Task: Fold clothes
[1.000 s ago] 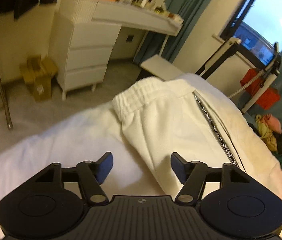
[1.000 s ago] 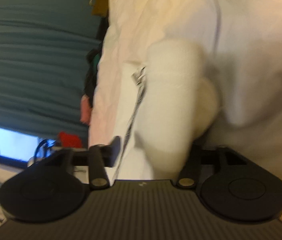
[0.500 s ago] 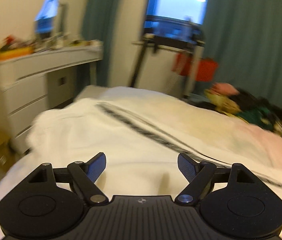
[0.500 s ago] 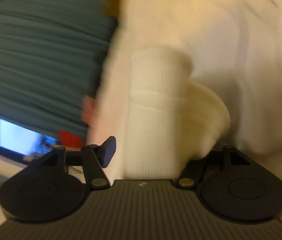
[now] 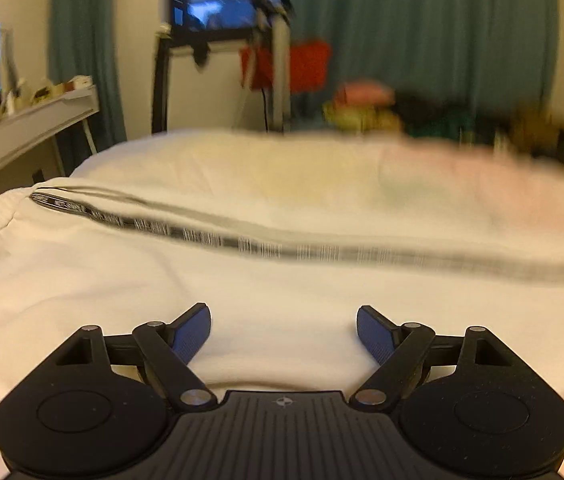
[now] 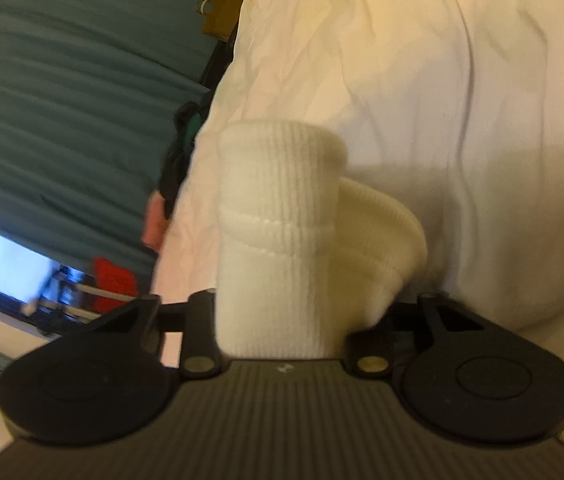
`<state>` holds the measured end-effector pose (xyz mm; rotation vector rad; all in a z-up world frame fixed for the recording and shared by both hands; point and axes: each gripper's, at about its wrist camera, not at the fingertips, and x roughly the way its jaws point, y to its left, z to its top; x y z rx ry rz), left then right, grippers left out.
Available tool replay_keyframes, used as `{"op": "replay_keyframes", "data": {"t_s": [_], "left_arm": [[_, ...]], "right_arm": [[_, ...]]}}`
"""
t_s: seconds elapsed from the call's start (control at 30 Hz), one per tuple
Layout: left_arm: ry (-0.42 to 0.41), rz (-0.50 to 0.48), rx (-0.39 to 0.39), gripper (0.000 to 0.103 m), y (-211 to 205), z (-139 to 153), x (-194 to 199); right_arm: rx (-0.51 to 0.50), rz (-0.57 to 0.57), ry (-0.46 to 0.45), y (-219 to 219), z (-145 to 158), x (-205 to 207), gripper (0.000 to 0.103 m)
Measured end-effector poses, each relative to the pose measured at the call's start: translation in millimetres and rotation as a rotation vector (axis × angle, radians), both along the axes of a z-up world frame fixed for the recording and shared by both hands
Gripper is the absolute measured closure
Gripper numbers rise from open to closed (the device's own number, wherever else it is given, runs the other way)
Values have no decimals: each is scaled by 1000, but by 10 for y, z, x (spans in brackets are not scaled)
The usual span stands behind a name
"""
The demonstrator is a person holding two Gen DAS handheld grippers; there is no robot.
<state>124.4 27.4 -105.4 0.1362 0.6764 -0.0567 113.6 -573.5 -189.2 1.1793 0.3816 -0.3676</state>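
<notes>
White sweatpants (image 5: 161, 280) with a black lettered side stripe (image 5: 241, 244) lie stretched across the bed, waistband at the left. My left gripper (image 5: 284, 330) is open and empty, low over the pants' cloth. In the right wrist view my right gripper (image 6: 282, 312) is shut on the ribbed white cuff (image 6: 277, 220) of a pant leg, which stands up between the fingers and hides the fingertips.
The bed sheet (image 6: 442, 80) fills the right. A white desk (image 5: 21, 128) is at the left, a window and a metal rack (image 5: 273, 60) with red cloth behind, teal curtains (image 6: 61, 100), and a pile of clothes (image 5: 422, 116) beyond the bed.
My left gripper has swung right, from facing the drawers and waistband to looking along the pants toward the window. My right gripper has closed on the cuff.
</notes>
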Motion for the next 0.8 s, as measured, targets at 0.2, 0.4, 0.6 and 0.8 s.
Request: {"op": "replay_keyframes", "data": {"t_s": [0.2,0.4,0.6,0.8], "left_arm": [[21,-5,10,18,-4,-138,15],[7,8,-136,17,128,-8,-22],[-80,89,-292,17,382,296,-127],[-127,195,-378,17,618,409,-241]], "right_arm": [[-311,-2,68,302,440,0,84],[-838,45,-2,1330,1294,136,88],[-1270,262,-148,2896,1357,209,88],[-1474,760,-32,4083,388,200,88]]}}
